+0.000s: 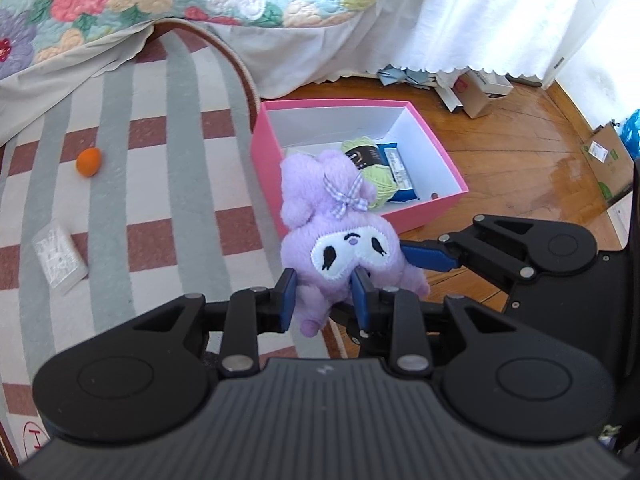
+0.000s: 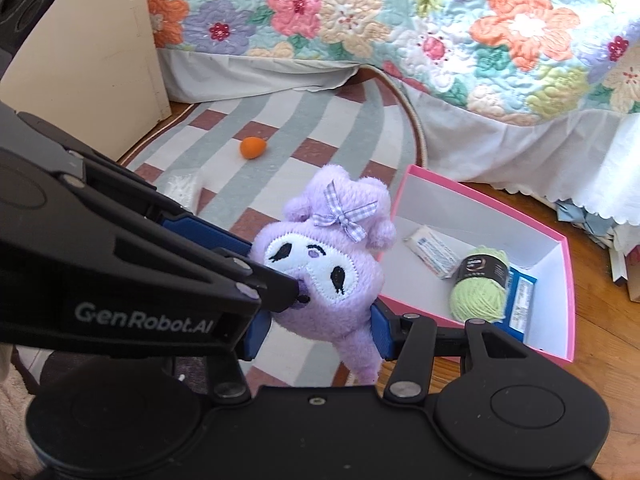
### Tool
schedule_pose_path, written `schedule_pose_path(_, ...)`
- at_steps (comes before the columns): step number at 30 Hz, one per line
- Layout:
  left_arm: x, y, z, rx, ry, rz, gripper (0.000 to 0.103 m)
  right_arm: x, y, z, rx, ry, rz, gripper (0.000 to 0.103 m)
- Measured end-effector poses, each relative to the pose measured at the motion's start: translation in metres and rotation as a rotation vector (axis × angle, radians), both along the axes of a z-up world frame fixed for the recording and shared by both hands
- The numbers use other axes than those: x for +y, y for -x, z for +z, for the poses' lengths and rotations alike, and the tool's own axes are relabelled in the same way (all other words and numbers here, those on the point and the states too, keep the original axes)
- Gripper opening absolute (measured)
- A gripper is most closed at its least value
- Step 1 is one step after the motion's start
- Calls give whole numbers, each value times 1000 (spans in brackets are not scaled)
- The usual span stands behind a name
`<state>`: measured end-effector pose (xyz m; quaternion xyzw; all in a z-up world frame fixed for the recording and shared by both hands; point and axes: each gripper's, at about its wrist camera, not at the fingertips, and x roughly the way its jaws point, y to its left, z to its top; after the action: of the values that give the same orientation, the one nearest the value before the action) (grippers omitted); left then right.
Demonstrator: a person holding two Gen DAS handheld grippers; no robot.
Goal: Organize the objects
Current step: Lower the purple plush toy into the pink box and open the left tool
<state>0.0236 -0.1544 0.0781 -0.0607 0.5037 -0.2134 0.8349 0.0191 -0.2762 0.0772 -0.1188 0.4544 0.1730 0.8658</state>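
Observation:
A purple plush toy (image 1: 336,240) with a white face and a checked bow hangs above the rug's edge, just in front of the pink box (image 1: 420,208). My left gripper (image 1: 325,300) is shut on its lower body. My right gripper (image 2: 318,332) is shut on the plush toy (image 2: 320,264) too, lower down, with its fingers (image 1: 428,256) coming in from the right in the left wrist view. The pink box (image 2: 480,196) holds green yarn (image 2: 478,296), a blue packet (image 2: 520,292) and a white packet (image 2: 430,252).
An orange egg-shaped object (image 1: 89,162) and a clear packet (image 1: 60,262) lie on the striped rug (image 1: 160,160). A bed with a floral quilt (image 2: 400,20) borders the far side. A beige cabinet (image 2: 80,60) stands at the left. Cardboard boxes (image 1: 476,96) sit on the wood floor.

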Motion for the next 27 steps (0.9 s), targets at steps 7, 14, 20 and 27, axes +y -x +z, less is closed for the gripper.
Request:
schedule_pose_path(7, -20, -18, -6, 10, 11, -43, 27, -20, -12, -4, 7, -3, -47, 57)
schedule_pose_path(14, -44, -48, -20, 27, 17, -75, 27, -43, -35, -15, 22, -10, -76, 57)
schedule_pose_path(20, -64, -87, -37, 65, 37, -76, 27, -65, -66, -29, 39, -10, -92, 57)
schedule_pose_path(27, -88, -127, -65, 83, 7, -61, 28, -93, -109, -54, 87, -54, -116, 57)
